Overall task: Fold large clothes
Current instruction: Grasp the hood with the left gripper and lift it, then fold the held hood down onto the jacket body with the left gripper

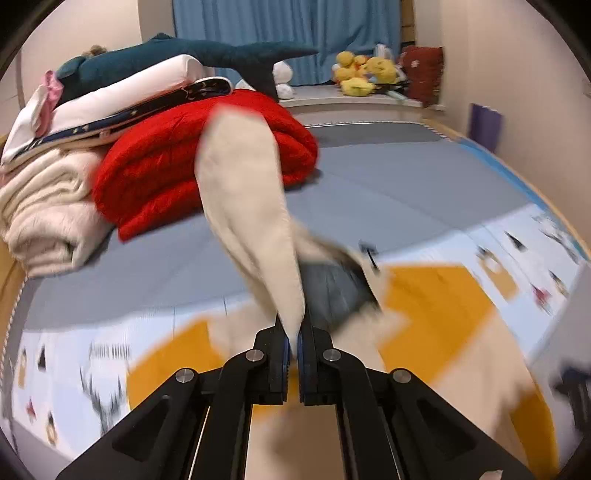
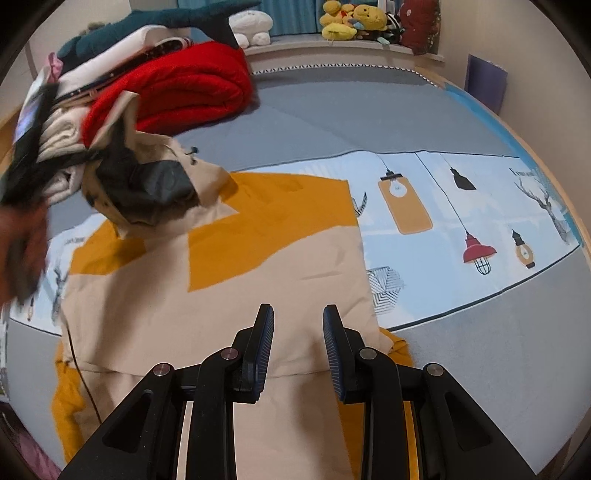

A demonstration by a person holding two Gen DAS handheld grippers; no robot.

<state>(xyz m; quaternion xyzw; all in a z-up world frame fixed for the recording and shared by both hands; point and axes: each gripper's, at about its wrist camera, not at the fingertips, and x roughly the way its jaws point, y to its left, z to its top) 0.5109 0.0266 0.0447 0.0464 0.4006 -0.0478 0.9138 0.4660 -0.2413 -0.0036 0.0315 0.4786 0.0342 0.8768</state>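
Fingers of the left gripper (image 1: 294,345) pinch the beige hood (image 1: 243,192) tight, so lay it flat on the jacket (image 2: 229,295); right gripper (image 2: 298,332) waits half open, holding nothing.

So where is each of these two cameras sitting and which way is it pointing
Left wrist: on the left tongs, facing across the bed toward the red blanket; its black fingers clamp a beige flap of the garment.
Right wrist: on the right tongs, angled down at the beige and yellow garment; its fingers stand apart over the cloth, with a blurred hand at left.
Shared: garment, red blanket, plush toys by the blue curtain.
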